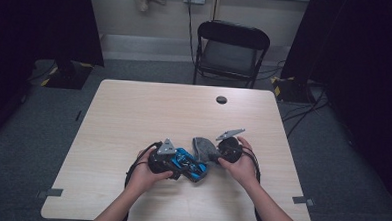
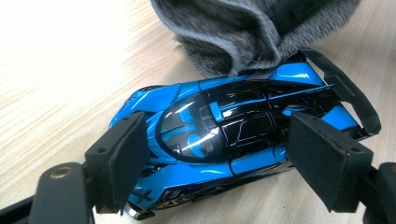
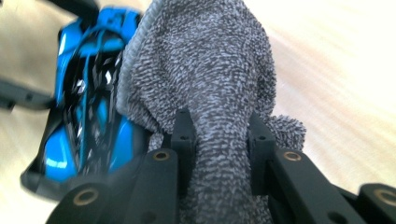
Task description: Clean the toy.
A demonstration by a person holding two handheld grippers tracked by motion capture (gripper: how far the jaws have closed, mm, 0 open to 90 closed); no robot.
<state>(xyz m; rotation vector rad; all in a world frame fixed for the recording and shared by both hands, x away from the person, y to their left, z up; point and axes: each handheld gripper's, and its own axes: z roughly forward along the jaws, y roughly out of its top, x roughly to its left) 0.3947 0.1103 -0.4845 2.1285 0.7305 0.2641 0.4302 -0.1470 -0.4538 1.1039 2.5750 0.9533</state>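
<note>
Your left gripper (image 2: 215,154) clamps the blue toy car (image 2: 224,135) on the table (image 1: 134,113). Your right gripper (image 3: 219,135) pinches the grey cloth (image 3: 205,70), pressed against car's rear.

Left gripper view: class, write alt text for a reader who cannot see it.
A blue and black toy car lies on a wooden table between the left hand-held gripper pads, its sides against them. A grey cloth rests against its rear.
</note>
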